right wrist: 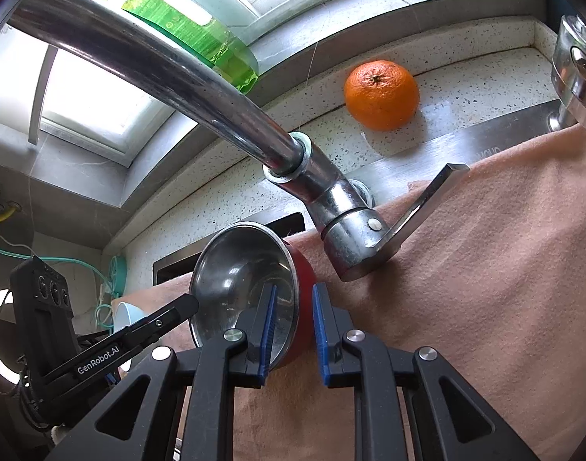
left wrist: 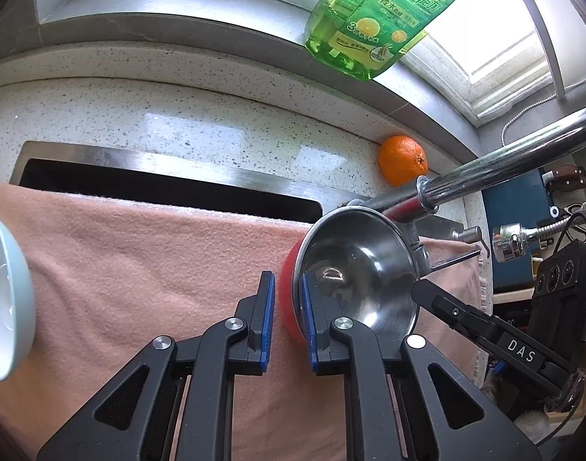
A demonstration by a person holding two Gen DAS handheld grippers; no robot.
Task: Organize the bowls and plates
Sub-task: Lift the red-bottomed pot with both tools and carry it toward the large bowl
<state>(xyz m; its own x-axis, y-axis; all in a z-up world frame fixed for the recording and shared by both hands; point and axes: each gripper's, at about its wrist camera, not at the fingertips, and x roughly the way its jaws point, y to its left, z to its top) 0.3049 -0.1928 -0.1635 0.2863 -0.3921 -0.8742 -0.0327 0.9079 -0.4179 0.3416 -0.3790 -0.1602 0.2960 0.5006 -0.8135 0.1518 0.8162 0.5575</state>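
bowl: steel-lined bowl with red outer shell (left wrist: 356,269), tilted on its side over the peach towel (left wrist: 139,261); mouth faces the right side of the left wrist view.
left gripper (left wrist: 287,317): jaws clenched on the bowl rim, one blue pad inside on steel, the other outside on red.
right gripper (right wrist: 293,330): jaws straddle the opposite rim, one pad inside, one outside on red; they are nearly closed and read as grasping the bowl.
key relation: bowl sits directly ahead of both jaw pairs and is pinched between them from two sides; neither hand is clearly nearer, so a lift depends on both moving together.
hazard: chrome faucet body and lever (right wrist: 354,230) lie just beyond the bowl from the right jaws; clearance is judged tight.
second item: pale blue bowl (left wrist: 4,299), far to the left of the left jaws, also tipped on the towel.
left view only: sink slot (left wrist: 170,188) beyond the towel, blue bowl at large size.
right view only: faucet base and lever in full; orange (right wrist: 381,94) on the speckled desk (right wrist: 465,77) is clearer there.
stage: judged mid-handling, bowl not yet placed.
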